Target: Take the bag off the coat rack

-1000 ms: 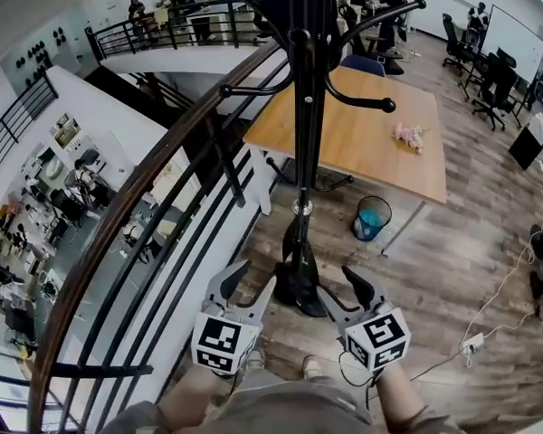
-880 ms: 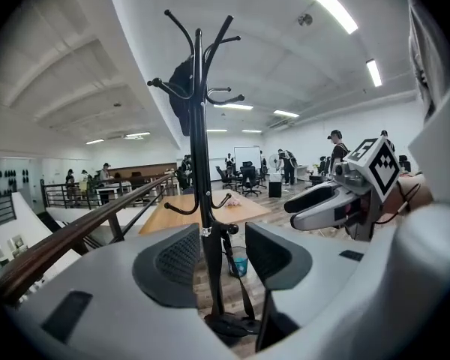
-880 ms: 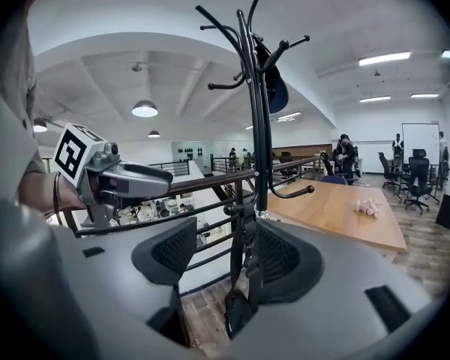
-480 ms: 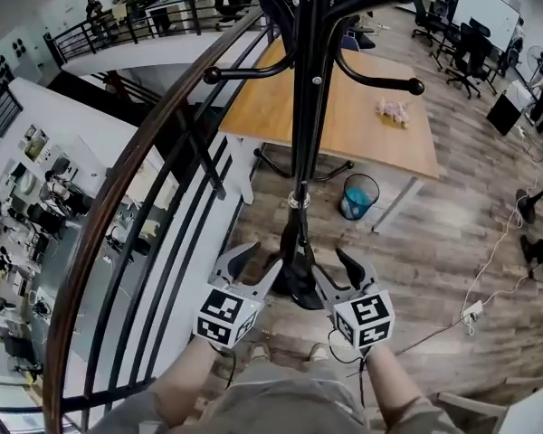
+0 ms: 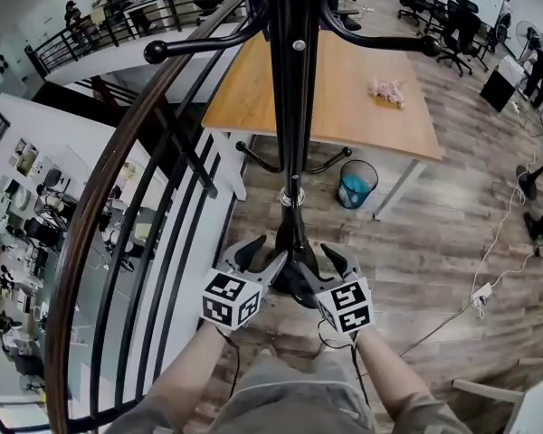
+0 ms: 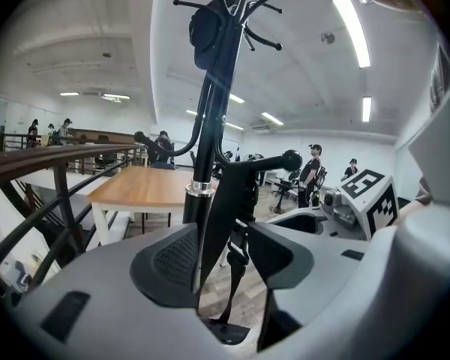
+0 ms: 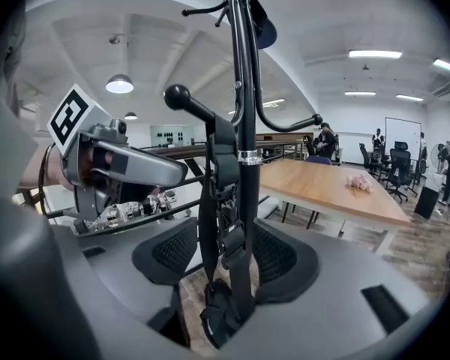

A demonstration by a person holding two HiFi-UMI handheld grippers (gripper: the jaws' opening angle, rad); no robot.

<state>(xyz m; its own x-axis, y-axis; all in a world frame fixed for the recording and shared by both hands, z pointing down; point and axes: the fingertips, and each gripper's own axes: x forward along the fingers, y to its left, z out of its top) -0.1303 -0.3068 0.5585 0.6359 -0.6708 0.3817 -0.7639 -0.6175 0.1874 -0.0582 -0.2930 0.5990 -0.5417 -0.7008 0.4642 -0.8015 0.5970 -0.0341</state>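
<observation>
Our left gripper (image 5: 261, 257) was opening, and our right gripper (image 5: 322, 266) stood spread. Neither pinched anything. Just beyond them the bag (image 5: 295, 283) hung low on the coat rack (image 5: 288, 107), not yet lifted off.

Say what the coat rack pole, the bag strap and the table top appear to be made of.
Coat rack pole: probably metal, glossy black paint, with sheen lines and a chrome-looking collar. Bag strap: likely woven nylon webbing, matte black, flat with plastic-looking buckles. Table top: wood or wood-look laminate, pale satin finish; cannot tell which.
</observation>
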